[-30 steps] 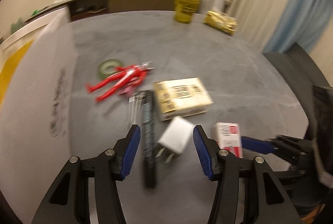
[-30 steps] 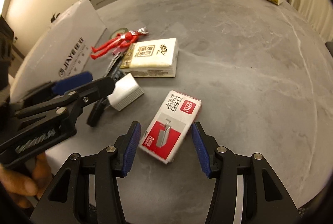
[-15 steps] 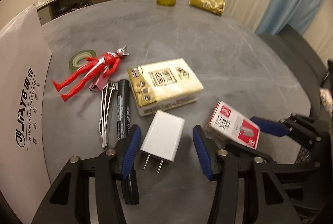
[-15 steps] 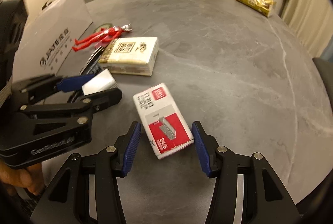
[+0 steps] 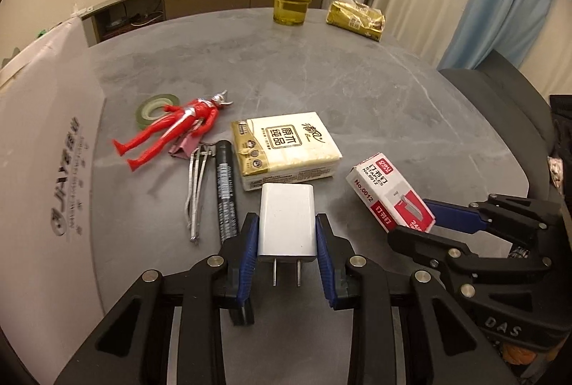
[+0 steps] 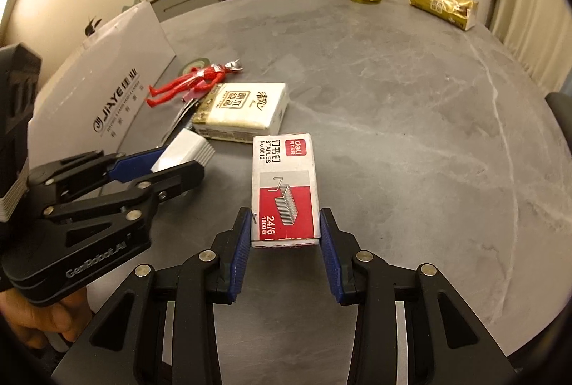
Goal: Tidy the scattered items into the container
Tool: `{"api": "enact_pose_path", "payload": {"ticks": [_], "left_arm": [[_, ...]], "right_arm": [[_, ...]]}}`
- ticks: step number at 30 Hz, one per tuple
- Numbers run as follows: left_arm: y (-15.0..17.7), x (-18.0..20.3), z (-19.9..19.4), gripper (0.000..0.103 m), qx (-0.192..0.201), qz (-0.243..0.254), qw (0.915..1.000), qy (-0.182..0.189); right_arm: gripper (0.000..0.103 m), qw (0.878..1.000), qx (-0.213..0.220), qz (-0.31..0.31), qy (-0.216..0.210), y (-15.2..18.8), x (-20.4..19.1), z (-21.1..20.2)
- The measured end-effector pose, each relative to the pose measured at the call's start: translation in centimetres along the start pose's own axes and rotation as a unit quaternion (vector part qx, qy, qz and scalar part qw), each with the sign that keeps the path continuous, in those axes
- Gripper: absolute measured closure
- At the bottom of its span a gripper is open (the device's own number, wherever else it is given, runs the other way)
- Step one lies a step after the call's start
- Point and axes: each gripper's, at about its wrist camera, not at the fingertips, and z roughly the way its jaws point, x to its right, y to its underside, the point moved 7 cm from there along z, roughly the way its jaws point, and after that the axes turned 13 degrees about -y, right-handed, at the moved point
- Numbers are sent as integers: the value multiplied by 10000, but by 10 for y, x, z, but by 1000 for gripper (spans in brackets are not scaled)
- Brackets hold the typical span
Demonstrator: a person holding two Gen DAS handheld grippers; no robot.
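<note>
My left gripper (image 5: 287, 236) is shut on a white plug charger (image 5: 287, 217), prongs toward the camera; I cannot tell if it is off the grey table (image 5: 321, 73). My right gripper (image 6: 285, 233) is shut on the near end of a red-and-white staples box (image 6: 282, 181). Each gripper shows in the other's view: the left gripper (image 6: 171, 163) with the charger (image 6: 186, 149), the right gripper (image 5: 439, 227) with the staples box (image 5: 389, 195). A white cardboard container (image 5: 53, 170) stands at the left.
Still on the table are a tissue pack (image 5: 286, 149), a black marker (image 5: 225, 188), metal clips (image 5: 196, 184), a red toy figure (image 5: 171, 127) and a green tape roll (image 5: 153, 107). A yellow glass (image 5: 294, 0) and a gold packet (image 5: 355, 20) stand at the far edge.
Both grippers moved forward and shut: the left onto the charger, the right onto the staples box. The staples box now lies straight between the right fingers.
</note>
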Motion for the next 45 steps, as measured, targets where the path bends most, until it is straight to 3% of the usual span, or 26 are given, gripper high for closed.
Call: {"api": "enact_pose_path", "payload": {"ticks": [18, 45], "left_arm": [[9, 4, -50, 71, 193, -66, 9994, -295], [21, 12, -112, 71, 425, -32, 9972, -610]], "right_arm": [[64, 9989, 278, 119, -356, -4, -10, -21], [64, 9945, 769, -197, -682, -1, -34, -65]]}}
